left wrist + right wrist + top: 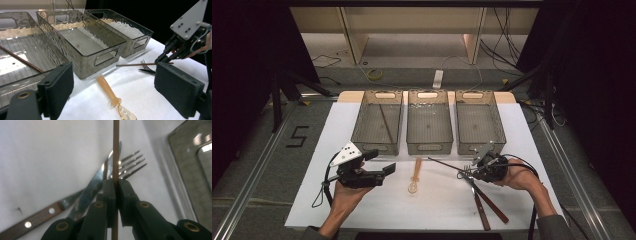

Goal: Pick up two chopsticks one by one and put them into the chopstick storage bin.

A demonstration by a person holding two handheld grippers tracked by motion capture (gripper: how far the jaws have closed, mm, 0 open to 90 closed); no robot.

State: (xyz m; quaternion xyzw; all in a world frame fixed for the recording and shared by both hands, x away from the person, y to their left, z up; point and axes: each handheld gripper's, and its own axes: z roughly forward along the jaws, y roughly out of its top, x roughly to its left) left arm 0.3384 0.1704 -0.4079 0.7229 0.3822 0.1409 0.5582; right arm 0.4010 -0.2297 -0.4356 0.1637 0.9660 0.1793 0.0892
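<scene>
My right gripper (465, 172) is shut on a thin brown chopstick (444, 163) and holds it just above the white table. In the right gripper view the chopstick (115, 150) runs straight up between the closed jaws. Under it lie a wooden-handled knife (87, 192) and a fork (130, 163), crossed. My left gripper (379, 162) is open with nothing between its black pads (58, 87). An amber plastic spoon (110, 92) lies on the table just ahead of that gripper. A second chopstick (386, 122) rests in the left bin (377, 146).
Three clear grey bins stand side by side at the back; the middle bin (429, 148) and the right bin (479, 146) hold nothing. The knife and fork handles (488, 206) stretch toward the table's front right. White table surface (362, 210) lies in front of both hands.
</scene>
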